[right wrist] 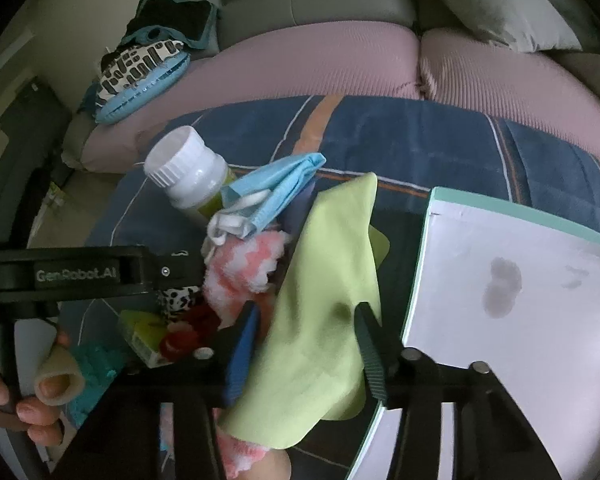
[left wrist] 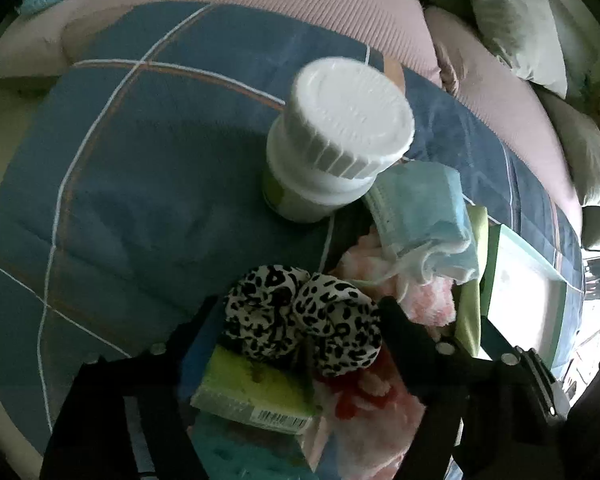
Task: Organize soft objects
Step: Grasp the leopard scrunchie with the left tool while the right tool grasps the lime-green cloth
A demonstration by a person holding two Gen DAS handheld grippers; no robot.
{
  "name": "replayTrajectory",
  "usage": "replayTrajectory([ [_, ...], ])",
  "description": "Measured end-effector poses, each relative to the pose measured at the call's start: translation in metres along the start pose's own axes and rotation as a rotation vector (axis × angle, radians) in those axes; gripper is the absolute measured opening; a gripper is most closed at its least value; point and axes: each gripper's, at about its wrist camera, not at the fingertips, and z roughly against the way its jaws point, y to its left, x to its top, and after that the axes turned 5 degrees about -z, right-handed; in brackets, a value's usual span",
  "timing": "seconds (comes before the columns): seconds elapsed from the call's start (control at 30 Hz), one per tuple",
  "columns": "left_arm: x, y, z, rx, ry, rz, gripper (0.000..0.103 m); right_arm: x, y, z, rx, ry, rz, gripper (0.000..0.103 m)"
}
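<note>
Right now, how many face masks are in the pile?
1 that shows: a blue face mask lies folded on top of the pile, beside the white-capped bottle and over the pink fluffy cloth. More could be hidden underneath.
</note>
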Motion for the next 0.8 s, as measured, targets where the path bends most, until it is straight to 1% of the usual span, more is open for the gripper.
replayTrajectory([
  [0.07, 0.001, -0.001, -0.002, -0.008, 0.002, 0.005, 0.07, 0.0, -0.001, -0.002, 0.005, 0.005, -0.002, 0.044],
  [0.13, 0.002, -0.001, -0.004, -0.012, 0.002, 0.007, 0.064, 0.0, -0.002, -0.004, 0.009, 0.005, -0.001, 0.039],
  [0.2, 0.003, -0.002, -0.005, -0.026, 0.001, 0.007, 0.056, 0.0, -0.004, -0.005, 0.006, 0.002, -0.005, 0.037],
  [0.27, -0.001, -0.004, -0.004, -0.032, 0.001, 0.006, 0.051, -0.001, -0.006, -0.005, -0.002, -0.001, -0.012, 0.032],
  [0.37, -0.003, -0.001, -0.004, -0.043, 0.0, 0.01, 0.049, -0.003, -0.01, -0.004, 0.001, -0.005, -0.023, 0.027],
  [0.4, -0.003, -0.001, -0.004, -0.046, -0.002, 0.011, 0.045, -0.003, -0.012, -0.003, 0.005, -0.008, -0.028, 0.023],
  [0.47, -0.005, 0.0, -0.005, -0.053, -0.002, 0.011, 0.041, -0.004, -0.013, -0.001, 0.009, -0.014, -0.034, 0.02],
  [0.5, -0.006, 0.0, -0.004, -0.057, -0.002, 0.012, 0.038, -0.004, -0.014, 0.0, 0.01, -0.017, -0.034, 0.017],
  [0.53, -0.006, -0.001, -0.004, -0.057, -0.003, 0.011, 0.037, -0.005, -0.014, 0.001, 0.009, -0.018, -0.033, 0.014],
  [0.63, -0.01, 0.003, -0.001, -0.058, -0.004, 0.009, 0.034, -0.006, -0.013, 0.003, 0.01, -0.024, -0.025, 0.01],
  [0.73, -0.011, 0.008, 0.0, -0.074, -0.008, 0.03, 0.031, -0.005, -0.012, 0.007, 0.016, -0.036, -0.015, 0.009],
  [0.8, -0.012, 0.012, 0.002, -0.076, -0.014, 0.044, 0.026, -0.005, -0.012, 0.011, 0.015, -0.045, -0.015, 0.007],
])
